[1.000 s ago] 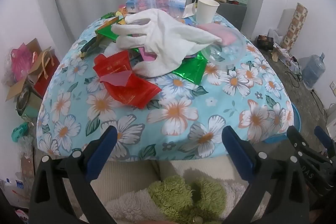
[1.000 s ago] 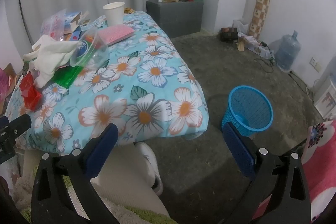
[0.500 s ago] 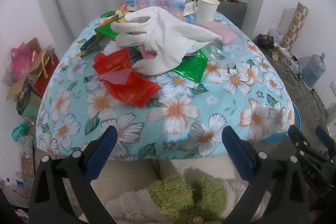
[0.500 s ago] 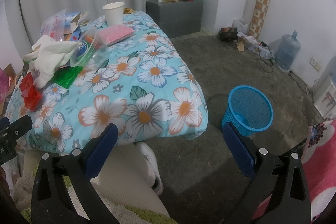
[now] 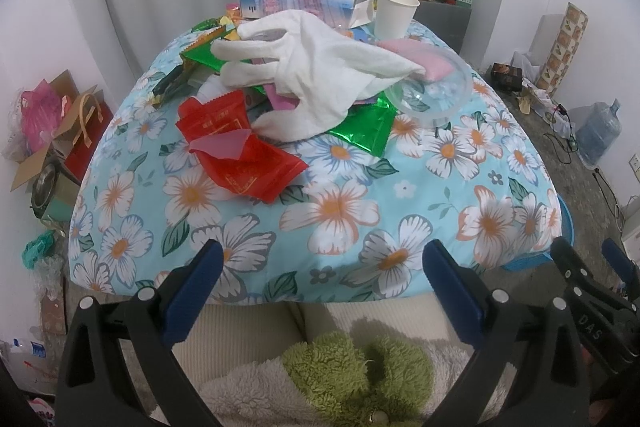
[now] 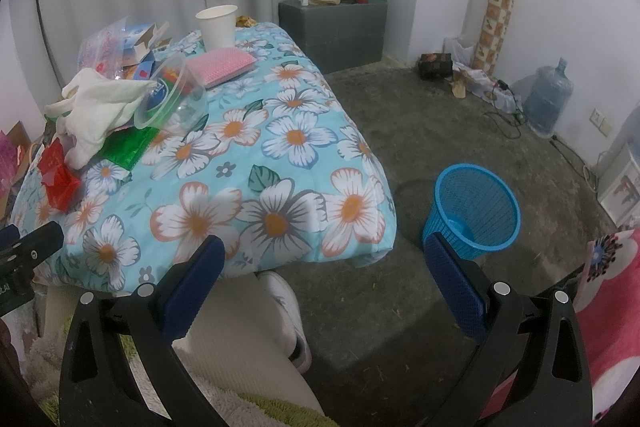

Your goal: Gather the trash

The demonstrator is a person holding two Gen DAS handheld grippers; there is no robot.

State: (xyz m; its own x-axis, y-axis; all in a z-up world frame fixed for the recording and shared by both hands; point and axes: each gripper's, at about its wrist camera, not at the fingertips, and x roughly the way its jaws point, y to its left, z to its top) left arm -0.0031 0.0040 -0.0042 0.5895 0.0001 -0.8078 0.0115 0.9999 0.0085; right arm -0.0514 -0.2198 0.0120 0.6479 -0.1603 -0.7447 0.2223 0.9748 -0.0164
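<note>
Legible text: "DAS" in white on the black body of the right claw [image 5: 592, 259], seen from the left wrist view. Gold print on the red wrapper [image 5: 240, 155] is probably characters, too small to read.

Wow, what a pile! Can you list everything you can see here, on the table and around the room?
Table: one, under a blue flowered cloth.
Glove: one, white, atop the pile.
Red wrappers: at least two, nearest edge of pile.
Green wrapper: one, shiny, under the glove.
Clear bowl: one, tipped, right of the glove.
Pink sponge: one, behind the bowl.
Paper cup: one, white, upright, far end.
Basket: one, blue, on the floor.
Water jug: one, blue, by the wall.
Left gripper: open, empty.
Right gripper: open, empty.
</note>
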